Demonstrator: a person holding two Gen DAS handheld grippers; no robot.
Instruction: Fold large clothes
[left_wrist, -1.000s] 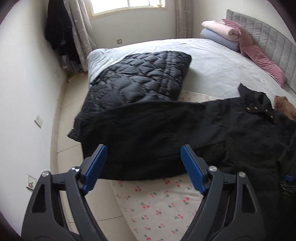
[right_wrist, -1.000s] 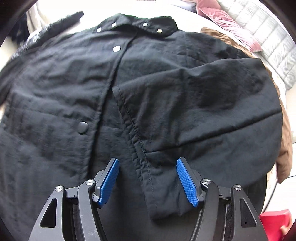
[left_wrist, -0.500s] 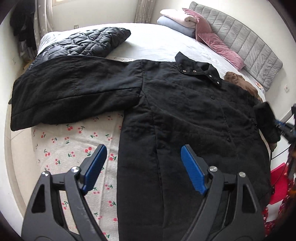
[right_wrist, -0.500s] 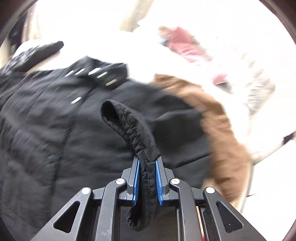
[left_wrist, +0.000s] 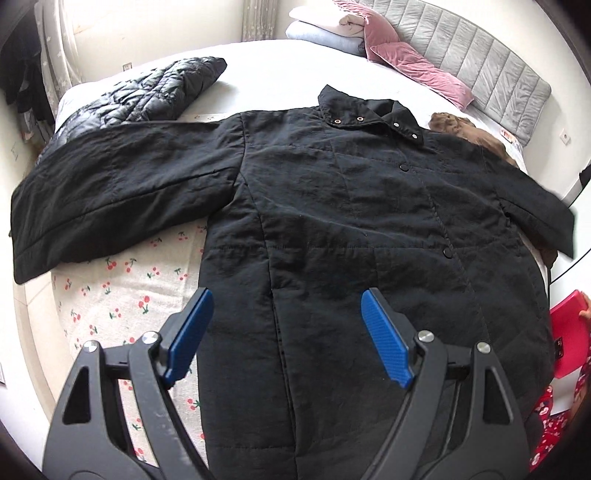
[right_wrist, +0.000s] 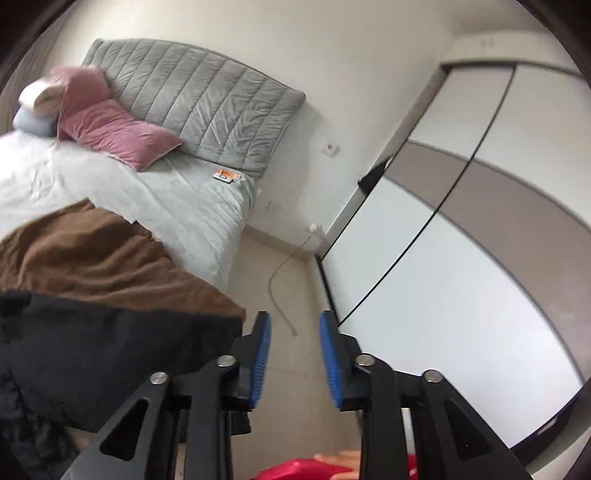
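A large black coat (left_wrist: 351, 206) lies front-up on the bed, collar toward the headboard. Its left sleeve (left_wrist: 110, 188) stretches out to the left and its right sleeve (left_wrist: 532, 206) reaches the bed's right edge. My left gripper (left_wrist: 284, 332) is open and empty, hovering over the coat's lower body. My right gripper (right_wrist: 294, 354) is partly open and empty, off the bed's right side over the floor. The coat's right sleeve (right_wrist: 110, 350) lies just left of it.
A black quilted jacket (left_wrist: 147, 96) lies at the bed's far left. A brown garment (right_wrist: 92, 254) lies under the coat's right shoulder. Pink pillows (left_wrist: 410, 59) and folded blankets sit by the grey headboard (right_wrist: 207, 99). A wardrobe (right_wrist: 461, 240) stands to the right. A red object (left_wrist: 567, 332) sits beside the bed.
My right gripper let go of the right sleeve, which now lies spread outward, and swung right to face the wardrobe. My left gripper moved right over the coat's body.
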